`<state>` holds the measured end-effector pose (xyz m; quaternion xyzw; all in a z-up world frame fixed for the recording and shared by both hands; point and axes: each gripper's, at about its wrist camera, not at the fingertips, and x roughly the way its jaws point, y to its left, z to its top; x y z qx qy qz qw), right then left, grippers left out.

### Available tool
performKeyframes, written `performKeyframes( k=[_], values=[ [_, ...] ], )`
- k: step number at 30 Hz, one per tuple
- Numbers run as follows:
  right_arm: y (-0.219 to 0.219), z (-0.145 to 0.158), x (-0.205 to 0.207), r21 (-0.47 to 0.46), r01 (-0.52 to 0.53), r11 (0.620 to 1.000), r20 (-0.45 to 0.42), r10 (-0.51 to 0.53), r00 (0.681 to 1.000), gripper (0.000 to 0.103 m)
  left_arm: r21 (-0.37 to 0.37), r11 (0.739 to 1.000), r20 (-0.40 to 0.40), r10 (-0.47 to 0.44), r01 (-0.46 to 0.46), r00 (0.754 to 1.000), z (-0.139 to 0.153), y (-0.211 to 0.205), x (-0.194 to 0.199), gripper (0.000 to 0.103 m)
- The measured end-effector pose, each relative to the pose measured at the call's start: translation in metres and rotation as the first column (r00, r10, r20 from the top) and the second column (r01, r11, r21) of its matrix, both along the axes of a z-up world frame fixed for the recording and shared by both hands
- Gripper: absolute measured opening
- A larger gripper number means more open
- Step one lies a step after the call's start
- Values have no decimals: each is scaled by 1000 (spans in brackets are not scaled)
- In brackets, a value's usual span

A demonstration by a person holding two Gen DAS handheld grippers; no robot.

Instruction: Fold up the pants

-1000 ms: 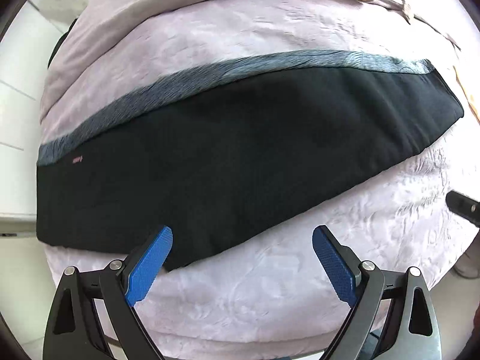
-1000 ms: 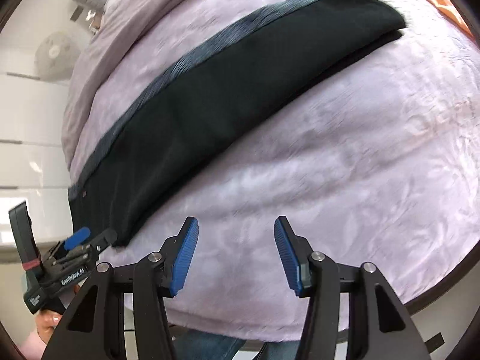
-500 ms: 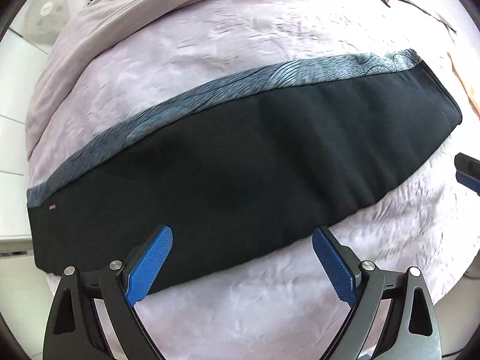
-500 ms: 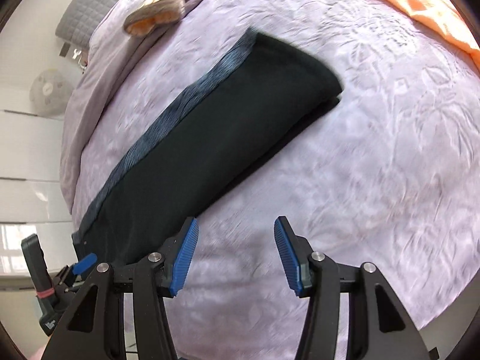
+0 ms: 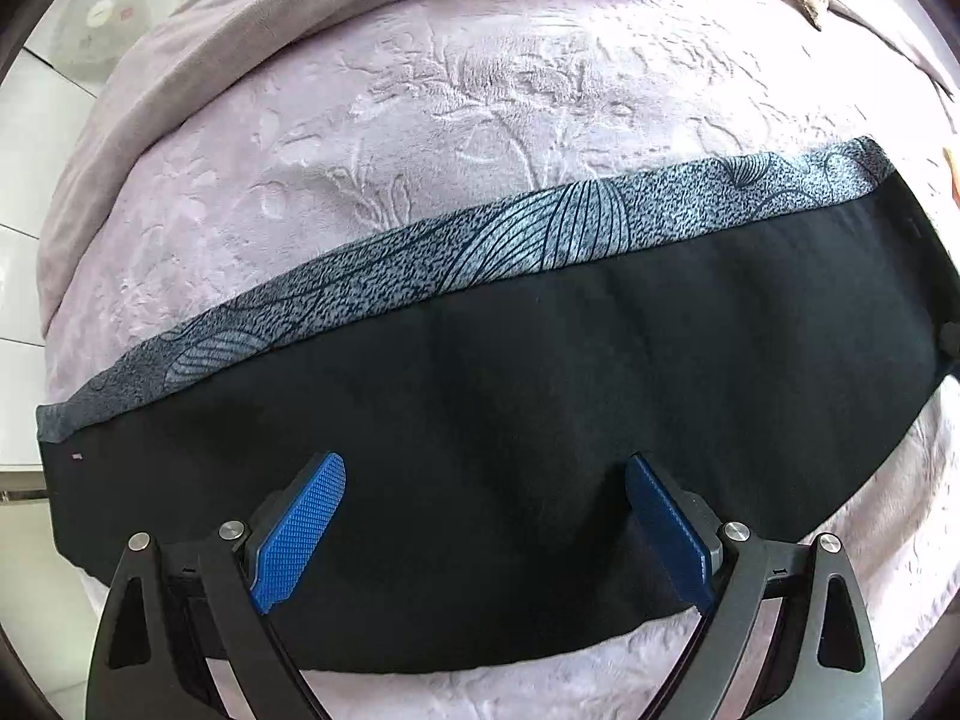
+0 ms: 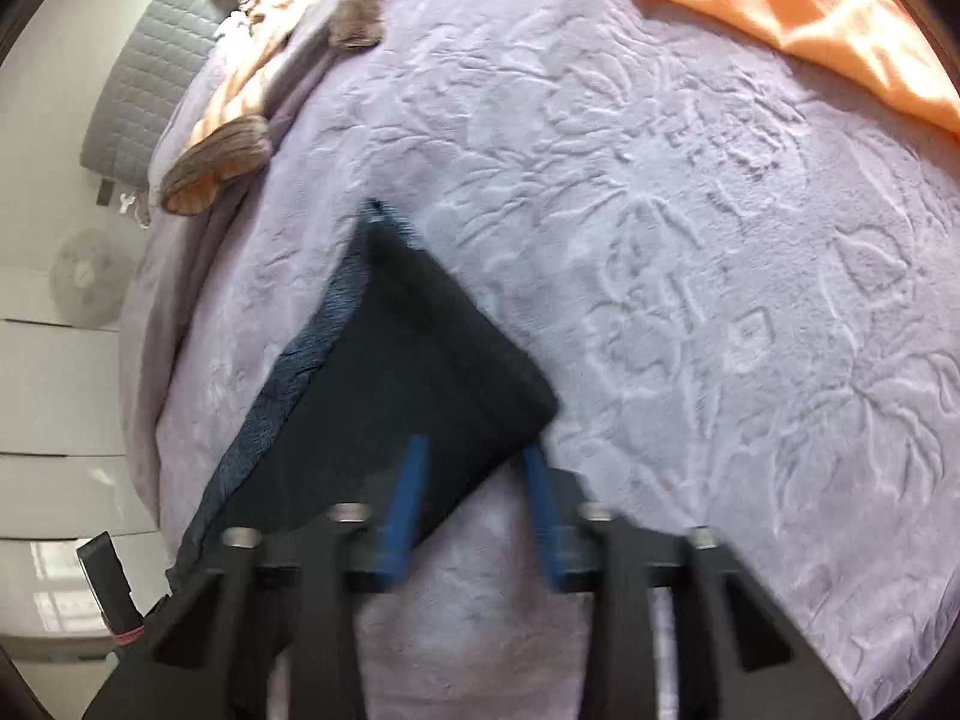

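Observation:
The black pants [image 5: 540, 408] lie flat in a long band on the lilac blanket, with a blue-grey patterned stripe [image 5: 480, 252] along the far edge. My left gripper [image 5: 480, 516] is open and empty, its blue pads low over the black cloth near the front edge. In the right wrist view the pants' end [image 6: 408, 372] forms a dark corner. My right gripper [image 6: 477, 498] is open, blurred by motion, with the near corner of the pants between its pads.
The lilac embossed blanket [image 6: 690, 240] covers the bed. An orange cloth [image 6: 810, 18] lies at the far right, brown and orange clothes [image 6: 240, 120] at the far left. A white fan [image 5: 96, 18] and white cabinets stand beyond the bed.
Both grippers have moved forward and down toward the pants. The left now hovers over the cloth. The right has reached the pants' end corner. Both stay open.

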<state>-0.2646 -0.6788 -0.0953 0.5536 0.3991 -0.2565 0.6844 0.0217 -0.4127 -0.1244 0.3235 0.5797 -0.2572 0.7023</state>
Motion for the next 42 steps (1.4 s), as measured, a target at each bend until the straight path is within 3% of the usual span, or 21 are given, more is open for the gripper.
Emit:
performKeyframes(
  k=[3,6,8,10,12,16,20,22,24,26,29,32,35,39,42],
  values=[
    [0,13,-3,-34,-25,999,73,27,997,13,-3,1000,17,-26,26,1000,-3,-3,-3,96],
    [2,9,2,-57,-65,996,-1,65,998,13,4,999,15,-32,32,999,-11,-4,-4,96],
    [0,-6,0,1,-36,999,-21,36,999,13,5,1000,16,-31,31,999,-11,-4,-4,96],
    [1,-2,-10,20,35,999,21,-35,999,19,1,999,15,-38,38,999,-9,-3,-3,96],
    [5,19,-12,-71,45,996,9,-45,999,24,-1,999,8,-37,37,999,-7,-2,-2,96],
    [10,58,18,-233,-79,969,41,91,995,26,-71,997,73,-37,42,997,17,-7,8,96],
    [4,57,66,-260,-227,939,-3,234,972,26,-81,997,113,27,-18,993,24,-19,40,96],
    [0,61,73,-313,-191,930,-100,168,981,26,-80,993,115,93,-84,989,25,-14,60,96],
    [-8,66,56,-331,-74,941,-103,41,994,27,-92,989,113,129,-119,985,26,1,70,96],
    [-12,71,32,-354,24,935,-139,-78,987,28,-73,990,133,126,-117,983,28,17,74,96],
    [-13,75,8,-372,78,925,-119,-131,984,28,-58,988,159,148,-140,976,28,40,79,96],
    [-8,87,23,-384,12,923,-30,-25,999,28,-48,980,138,197,-193,971,23,60,94,96],
    [6,66,85,-249,-199,948,69,222,972,28,-44,973,119,231,-228,966,12,63,104,96],
    [41,28,156,-166,-409,897,73,424,903,28,-59,964,149,267,-261,952,-10,58,122,96],
    [53,-2,190,-153,-469,870,-5,474,880,27,-69,949,129,313,-306,941,-22,59,140,96]
  ],
)
